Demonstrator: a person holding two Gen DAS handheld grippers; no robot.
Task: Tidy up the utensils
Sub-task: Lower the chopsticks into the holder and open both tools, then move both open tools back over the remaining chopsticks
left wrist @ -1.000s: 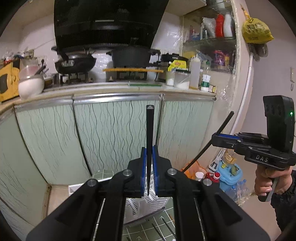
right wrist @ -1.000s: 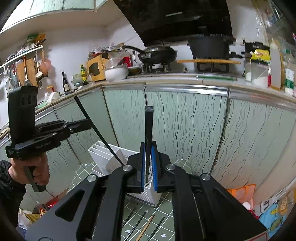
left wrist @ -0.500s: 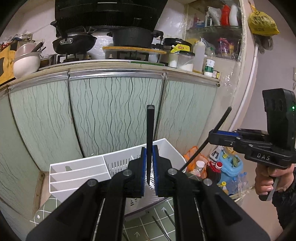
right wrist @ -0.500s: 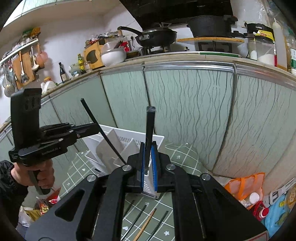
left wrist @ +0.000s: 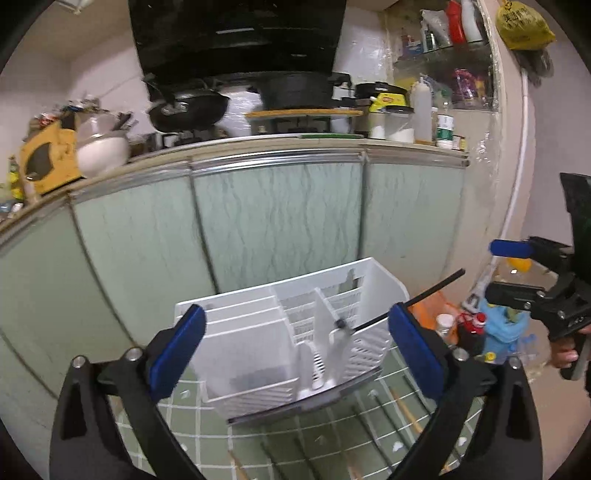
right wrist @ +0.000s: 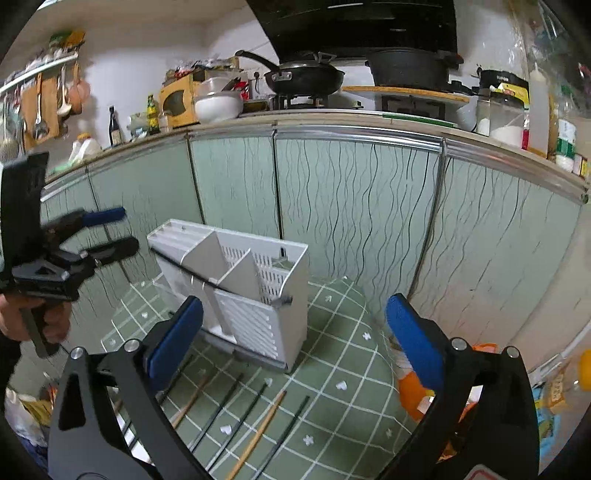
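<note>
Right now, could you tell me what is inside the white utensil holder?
One black chopstick leans across the white utensil holder, poking over its rim. The compartment bottoms are hidden by its dividers.

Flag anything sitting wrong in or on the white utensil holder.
A black chopstick lies slanted across the top of the white utensil holder. One end pokes out past the right wall instead of standing in a compartment. Its inner end is blurred, so it may be mid-fall rather than settled.

Red characters printed on yellow bag (left wrist: 524, 22), hung far right, too small to be read. Pale lettering seen on black appliance (right wrist: 504, 79), far right on counter, illegible. Nothing else readable.
</note>
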